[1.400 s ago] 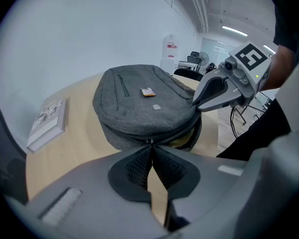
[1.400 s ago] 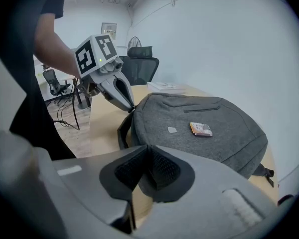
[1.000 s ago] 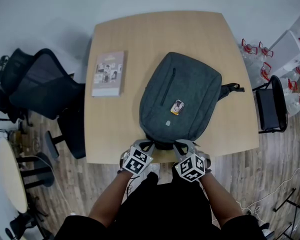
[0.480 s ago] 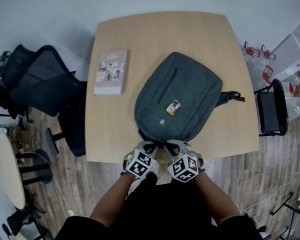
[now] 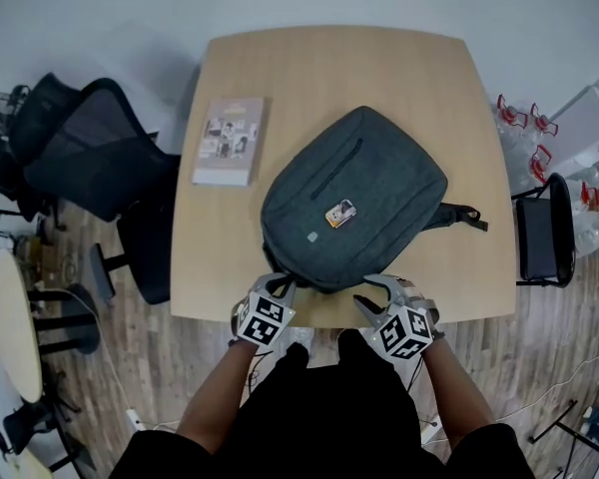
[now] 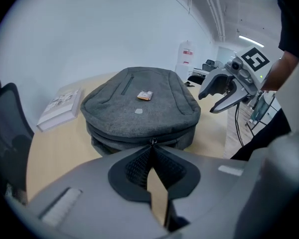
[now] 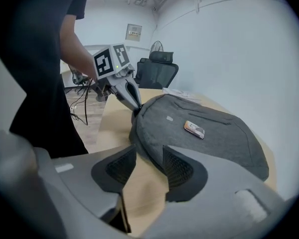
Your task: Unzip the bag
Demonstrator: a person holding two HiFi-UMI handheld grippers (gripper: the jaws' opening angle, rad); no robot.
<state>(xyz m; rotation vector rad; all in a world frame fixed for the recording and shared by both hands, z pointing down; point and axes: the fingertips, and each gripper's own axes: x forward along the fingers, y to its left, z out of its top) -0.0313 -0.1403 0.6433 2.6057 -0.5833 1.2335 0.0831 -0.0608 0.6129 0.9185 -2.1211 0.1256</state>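
**Now one pair of jaws has the zip, the other stands wide**

The left gripper [image 6: 152, 148] has its jaws pressed together, with the small metal zip pull [image 6: 152, 141] pinched at their very tips. The pull sits on the near rim of the grey backpack [image 5: 354, 203]. The right gripper [image 7: 149, 152] has just been opening its jaws. They gape wide, with the bag's rim lying just ahead of them and the pads pressing on nothing.

The backpack lies flat on the pale wooden desk [image 5: 449, 98], its near end at the edge closest to the person. A small card [image 5: 340, 213] lies on its front panel. A book [image 5: 229, 140] lies apart on the desk to the left, and an office chair [image 5: 80, 158] stands off that side.

The zip seam looks closed all along the rim, so the unzipping appears not yet begun. The danger lies in the lone grip. With nothing bracing the bag, a tug on the pull may drag the whole backpack along or off the near edge instead of running the slider. Held only at the tips, the pull could also slip free. Any jolt might send the card sliding off.
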